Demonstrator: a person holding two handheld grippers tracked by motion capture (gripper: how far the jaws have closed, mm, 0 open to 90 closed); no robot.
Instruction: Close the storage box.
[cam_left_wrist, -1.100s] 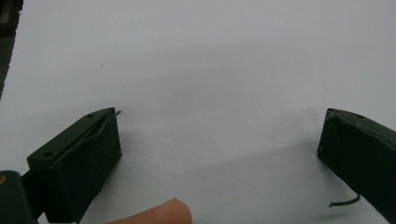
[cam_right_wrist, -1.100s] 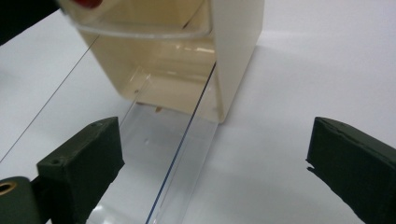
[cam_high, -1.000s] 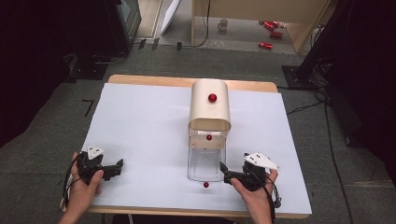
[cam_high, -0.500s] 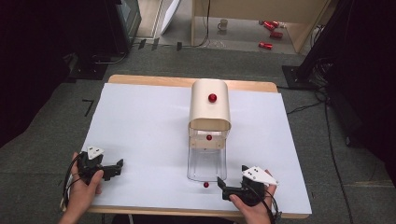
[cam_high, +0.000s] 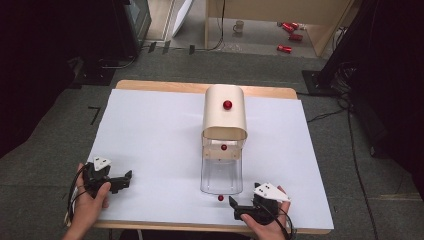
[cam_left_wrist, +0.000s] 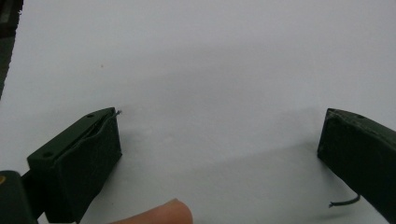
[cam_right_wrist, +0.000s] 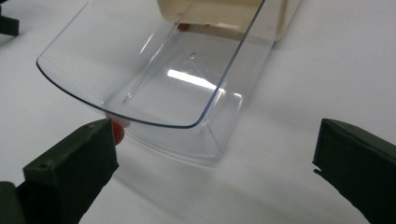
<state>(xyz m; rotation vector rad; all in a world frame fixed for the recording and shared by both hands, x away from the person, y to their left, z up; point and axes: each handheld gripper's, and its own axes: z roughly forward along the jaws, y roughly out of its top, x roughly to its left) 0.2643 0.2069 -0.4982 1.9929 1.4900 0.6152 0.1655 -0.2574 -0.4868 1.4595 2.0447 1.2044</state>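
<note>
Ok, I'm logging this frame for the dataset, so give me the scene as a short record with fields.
surface: white table top
object: cream box with rounded lid, red knob on top
drawer: clear drawer pulled out toward the person, looks empty
drawer knob: red knob at the drawer's front
left gripper: open, over bare table
right gripper: open, near the drawer's front, holding nothing

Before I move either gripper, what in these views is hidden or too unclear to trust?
- Small red knob at the clear plastic drawer: right gripper view, mostly behind a jaw.
- Cream wooden box interior: high view, covered by its curved top.
- Mug and red cans on the floor: high view, too small.
</note>
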